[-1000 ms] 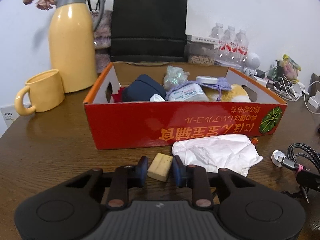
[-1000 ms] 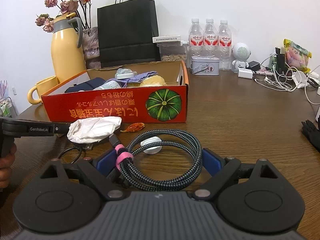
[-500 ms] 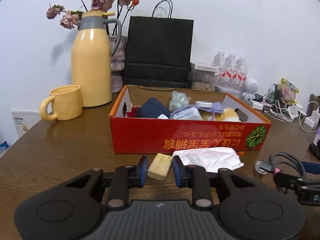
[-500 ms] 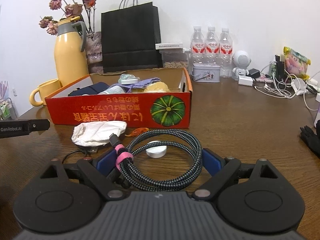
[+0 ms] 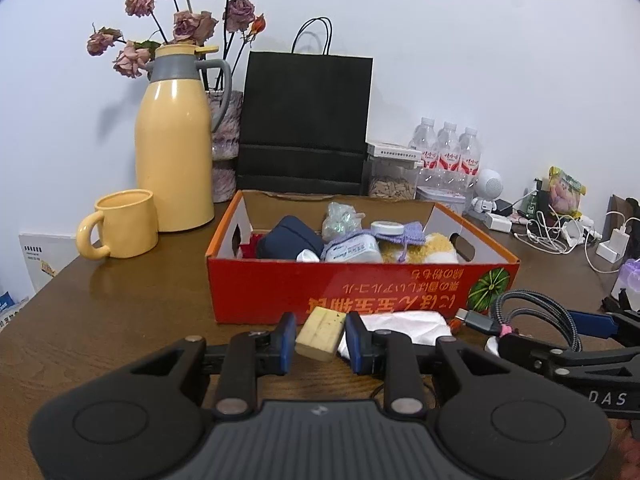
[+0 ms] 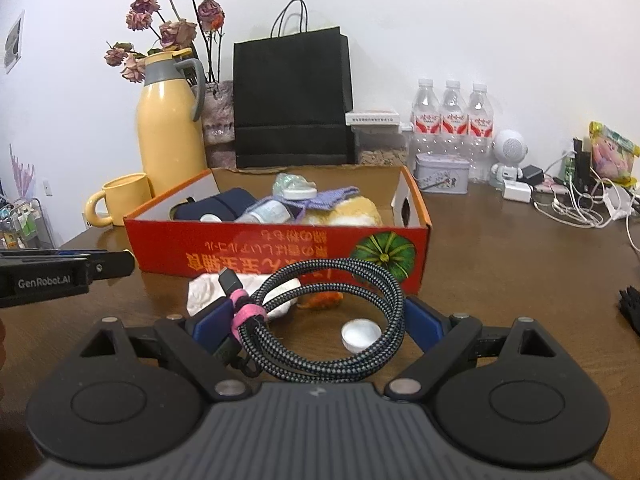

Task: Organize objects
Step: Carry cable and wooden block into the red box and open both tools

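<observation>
The left hand-held gripper [image 5: 320,342] squeezes a small tan block [image 5: 321,333] between its two blue pads, and the block sits tilted, up off the brown surface [image 5: 120,320]. The right hand-held gripper [image 6: 318,322] has its blue pads far apart, with a coiled gray cable [image 6: 328,320] held between them. A pink band [image 6: 245,312] ties the cable next to the left pad, and the coil's other side touches the right pad. Under the coil, a small white round cap [image 6: 361,334] lies on the surface. Just past both grippers stands a red box [image 5: 360,288] with an open top and a green pumpkin picture on its front. Inside the box are a dark blue case [image 5: 289,238], a white bottle [image 5: 352,252], a purple knit thing [image 5: 404,232] and something fuzzy and yellow [image 5: 436,250]. A crumpled white tissue [image 5: 404,326] lies on the surface, right up against the front of the box. Behind the box stand a tall yellow jug [image 5: 174,152], a yellow mug [image 5: 124,230] and a black paper bag [image 5: 306,120].
</observation>
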Tool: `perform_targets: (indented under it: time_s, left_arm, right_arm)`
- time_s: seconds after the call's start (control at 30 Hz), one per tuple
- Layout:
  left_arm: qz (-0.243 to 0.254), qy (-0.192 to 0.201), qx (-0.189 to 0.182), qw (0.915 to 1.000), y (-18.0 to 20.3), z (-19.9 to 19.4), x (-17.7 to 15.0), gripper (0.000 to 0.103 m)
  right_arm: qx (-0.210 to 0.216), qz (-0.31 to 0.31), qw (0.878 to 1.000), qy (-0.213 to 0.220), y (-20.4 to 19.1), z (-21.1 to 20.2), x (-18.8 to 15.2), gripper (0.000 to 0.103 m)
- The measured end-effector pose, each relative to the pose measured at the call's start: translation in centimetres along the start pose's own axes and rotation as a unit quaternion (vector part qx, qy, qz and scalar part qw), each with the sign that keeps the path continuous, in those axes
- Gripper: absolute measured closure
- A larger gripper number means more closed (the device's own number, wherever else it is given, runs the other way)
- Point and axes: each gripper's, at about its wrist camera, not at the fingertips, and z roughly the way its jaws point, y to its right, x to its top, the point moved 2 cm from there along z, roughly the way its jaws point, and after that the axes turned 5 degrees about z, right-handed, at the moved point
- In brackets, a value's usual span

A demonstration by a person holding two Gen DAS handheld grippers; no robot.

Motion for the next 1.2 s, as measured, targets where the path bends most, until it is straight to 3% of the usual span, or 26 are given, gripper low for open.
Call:
perform_targets:
  time_s: [0.67,1.2]
  left_arm:
    - [0.001,0.039,0.009,0.9992,0.4,2.7,5.9,0.078]
    - [-0.011,0.038,0.020,0.9990,-0.1,9.1,9.6,0.078]
  right_arm:
    - [0.004,-0.017,1.000,0.024,-2.5,3.8,5.8,0.011]
    - [0.000,-0.016,1.000,0.020,-2.0,10.1,9.5,0.011]
